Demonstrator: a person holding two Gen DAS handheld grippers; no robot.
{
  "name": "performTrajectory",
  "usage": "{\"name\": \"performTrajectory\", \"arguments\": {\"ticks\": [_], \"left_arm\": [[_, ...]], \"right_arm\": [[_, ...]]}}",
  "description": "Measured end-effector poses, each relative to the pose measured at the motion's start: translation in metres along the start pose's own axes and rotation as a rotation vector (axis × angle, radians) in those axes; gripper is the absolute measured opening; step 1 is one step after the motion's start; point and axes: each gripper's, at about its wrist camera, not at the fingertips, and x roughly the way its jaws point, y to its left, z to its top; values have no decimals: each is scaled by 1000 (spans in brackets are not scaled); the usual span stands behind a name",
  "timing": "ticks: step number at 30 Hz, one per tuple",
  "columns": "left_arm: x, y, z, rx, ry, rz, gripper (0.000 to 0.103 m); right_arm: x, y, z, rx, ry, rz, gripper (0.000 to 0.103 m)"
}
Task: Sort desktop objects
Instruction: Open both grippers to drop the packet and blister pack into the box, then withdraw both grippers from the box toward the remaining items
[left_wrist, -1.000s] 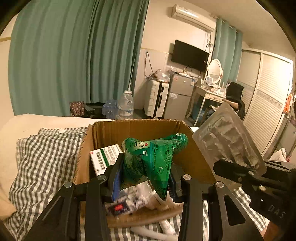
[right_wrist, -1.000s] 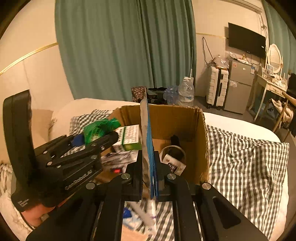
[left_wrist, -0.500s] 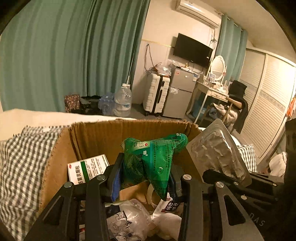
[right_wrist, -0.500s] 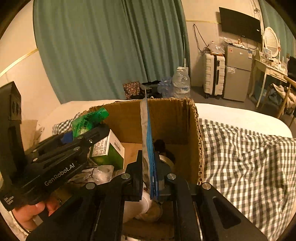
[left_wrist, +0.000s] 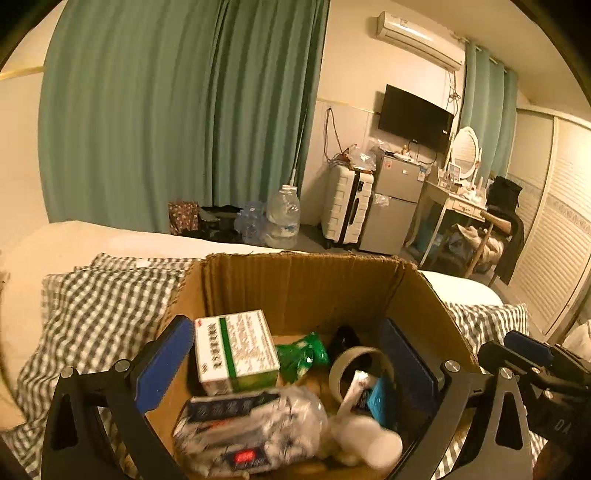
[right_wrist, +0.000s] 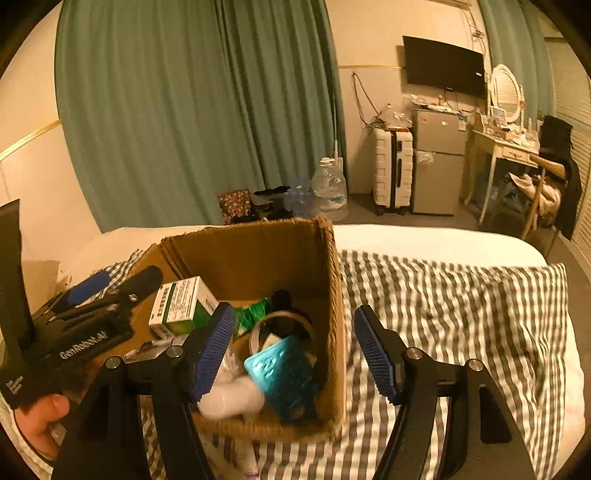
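Left claw (left_wrist: 284, 365): jaws just opened wide, nothing between them.
Right claw (right_wrist: 295, 350): jaws just opened, empty.
Green packet (left_wrist: 301, 356): inside cardboard box (left_wrist: 295, 288), beside the green-and-white carton (left_wrist: 234, 350).
Blister pack (right_wrist: 284, 373): inside box, near right corner.
Box: on the checked bed (right_wrist: 461, 314).

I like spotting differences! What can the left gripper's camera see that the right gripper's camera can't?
Only the left camera shows the air conditioner on the wall and the clear plastic packet at the front of the box. Only the right camera shows a hand holding the left gripper, and the wide checked blanket. Both show the cardboard box, the green and white carton, the green packet and the tape roll.
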Motion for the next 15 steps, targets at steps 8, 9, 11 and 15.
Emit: {"name": "performTrajectory", "arguments": {"ticks": [8,9,11,15], "left_arm": [[-65,1,-29,20,39,-14,103],[-76,0,-39,27,45,-21,103],[-87,0,-53,32,62,-33,103],[-99,0,-94,5,122,-61,103]], "right_arm": [[-58,-4,-39,65,33,-20,67],[-62,-3,-44,73,43,-21,67],[-72,-3,-62,88,68,-30,67],[-80,-3,-93,102,123,-51,67]]}}
